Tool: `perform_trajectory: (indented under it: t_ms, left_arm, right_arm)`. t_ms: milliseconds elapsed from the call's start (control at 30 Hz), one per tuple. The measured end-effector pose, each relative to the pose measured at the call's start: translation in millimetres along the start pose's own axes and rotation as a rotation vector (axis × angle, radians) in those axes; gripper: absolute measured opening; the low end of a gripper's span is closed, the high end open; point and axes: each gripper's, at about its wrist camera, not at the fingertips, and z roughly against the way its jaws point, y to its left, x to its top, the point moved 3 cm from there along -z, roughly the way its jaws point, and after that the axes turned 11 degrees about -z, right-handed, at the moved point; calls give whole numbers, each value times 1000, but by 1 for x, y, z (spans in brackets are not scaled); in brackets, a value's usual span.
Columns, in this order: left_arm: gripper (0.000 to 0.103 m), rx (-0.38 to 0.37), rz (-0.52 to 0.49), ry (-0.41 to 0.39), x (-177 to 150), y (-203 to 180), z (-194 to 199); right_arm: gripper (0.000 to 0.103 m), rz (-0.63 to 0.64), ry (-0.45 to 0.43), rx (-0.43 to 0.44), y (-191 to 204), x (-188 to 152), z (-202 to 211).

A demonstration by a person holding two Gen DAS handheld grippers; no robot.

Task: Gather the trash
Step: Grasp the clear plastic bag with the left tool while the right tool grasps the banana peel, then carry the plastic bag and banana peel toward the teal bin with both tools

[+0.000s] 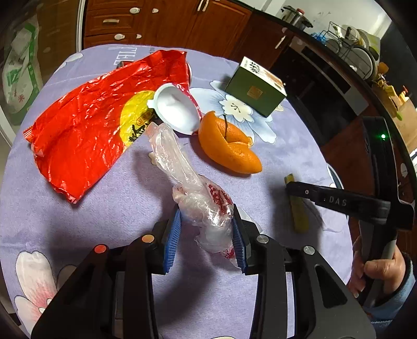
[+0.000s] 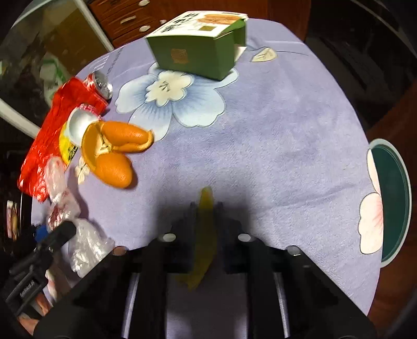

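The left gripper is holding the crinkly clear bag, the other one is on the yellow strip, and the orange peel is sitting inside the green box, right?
Not quite. The orange peel lies on the purple tablecloth, apart from the green box, as the left wrist view shows. The rest holds: the left gripper grips the clear bag, and the right gripper is on the yellow strip.

Right gripper [image 2: 206,208] on yellow strip [image 2: 206,234] (blurred)

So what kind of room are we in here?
Most likely a home kitchen or dining corner. Wooden cabinets with drawers stand behind a table under a floral tablecloth, and a dish rack with plates and a metal pot sit on the dark counter.
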Motion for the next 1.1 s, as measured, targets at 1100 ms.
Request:
perform_trajectory:
  t_ms: [1100]
  left_arm:
    - [38,24,-73,-12,8,-46,17]
  right_arm:
    - [32,-54,-37,176,-45,13,8]
